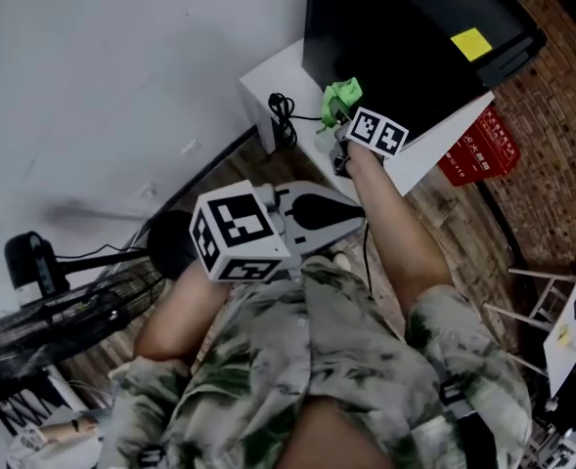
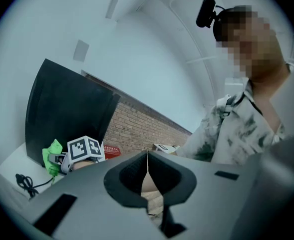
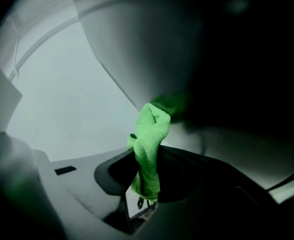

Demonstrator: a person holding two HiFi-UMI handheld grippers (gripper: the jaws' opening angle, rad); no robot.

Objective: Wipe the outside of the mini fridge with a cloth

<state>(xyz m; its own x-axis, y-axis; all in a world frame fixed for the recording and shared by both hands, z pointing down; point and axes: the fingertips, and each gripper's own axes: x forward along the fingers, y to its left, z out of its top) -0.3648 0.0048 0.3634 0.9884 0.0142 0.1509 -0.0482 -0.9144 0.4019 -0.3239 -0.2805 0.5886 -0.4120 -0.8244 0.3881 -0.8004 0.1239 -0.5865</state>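
Head view: a glossy black, boxy mini fridge (image 1: pixel 395 37) with a yellow square sticker (image 1: pixel 471 43) stands on a white surface (image 1: pixel 264 78). A red sign (image 1: pixel 483 149) carries white print too small to read.

Left gripper view: the left tool (image 2: pixel 147 171) has its jaws together, with nothing between them.

Right gripper view: the right tool (image 3: pixel 146 184) is clamped on a crumpled green terry cloth (image 3: pixel 149 134), whose tip meets the fridge's dark face.

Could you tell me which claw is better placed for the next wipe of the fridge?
Right: the right claw grips the crumpled green cloth at the black mini fridge; the left claw is shut, empty, held back.
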